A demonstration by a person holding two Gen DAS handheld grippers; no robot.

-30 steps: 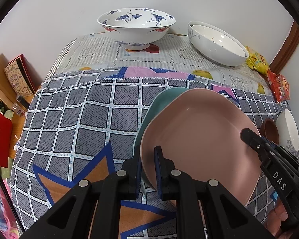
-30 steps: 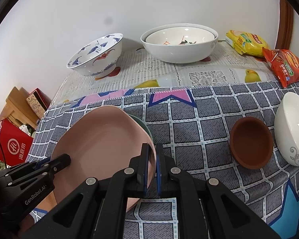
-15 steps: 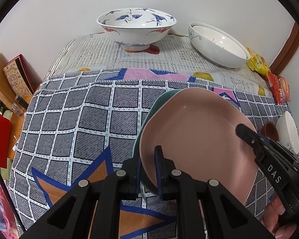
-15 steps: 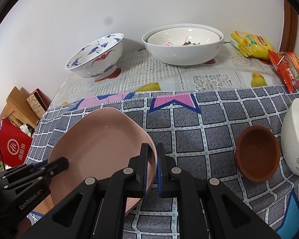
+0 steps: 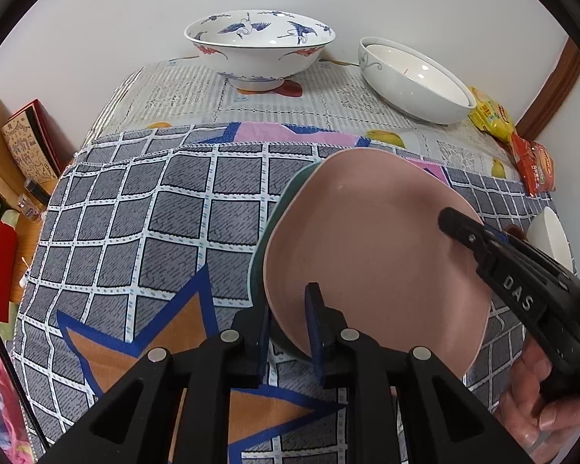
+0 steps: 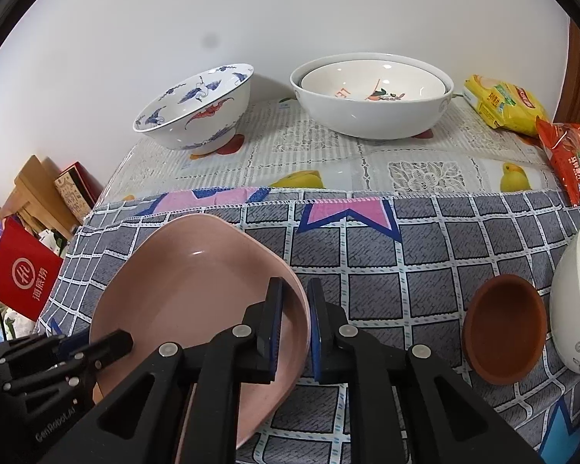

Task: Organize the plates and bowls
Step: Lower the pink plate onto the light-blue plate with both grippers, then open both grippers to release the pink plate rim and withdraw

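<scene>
Pink plate (image 5: pixel 371 247) now atop green plate (image 5: pixel 286 208).

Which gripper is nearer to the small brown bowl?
Right. The right gripper straddles the pink plate's rim on the side facing the brown bowl; the left gripper is at the plate's opposite edge, farther away.

Both wrist cameras looked steeply down along their fingers, close over the pink plate (image 5: pixel 371 239) (image 6: pixel 197 294), from opposite rims; both shared the checked cloth (image 5: pixel 143 208) (image 6: pixel 386 270) and back wall.
</scene>
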